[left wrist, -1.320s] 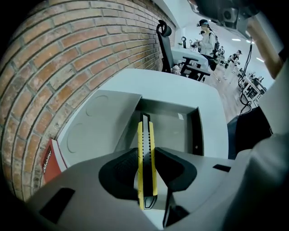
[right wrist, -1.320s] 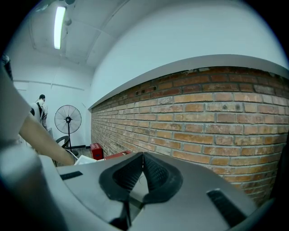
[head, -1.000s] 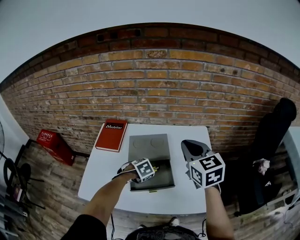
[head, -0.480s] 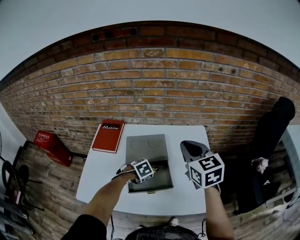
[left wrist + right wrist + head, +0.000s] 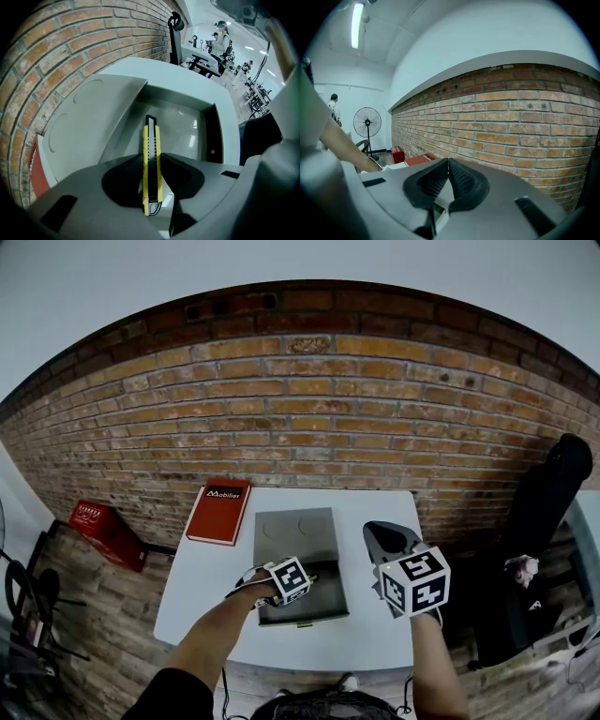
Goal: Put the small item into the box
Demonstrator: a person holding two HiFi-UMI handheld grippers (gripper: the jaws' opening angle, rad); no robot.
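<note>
My left gripper [image 5: 151,158] is shut on a yellow and black utility knife [image 5: 151,140], which it holds blade end down over the open grey box [image 5: 187,133]. The box's lid [image 5: 98,119] lies flat behind it, towards the brick wall. In the head view the left gripper [image 5: 307,581] hangs over the left part of the box [image 5: 314,607]. My right gripper [image 5: 382,535] floats to the right of the box, above the table. Its jaws are shut with nothing between them [image 5: 448,163], and it points at the wall.
A red book [image 5: 222,510] lies at the white table's [image 5: 216,596] far left corner. A red crate [image 5: 101,523] stands on the wooden floor to the left. A dark office chair [image 5: 544,512] stands to the right of the table, with the brick wall behind.
</note>
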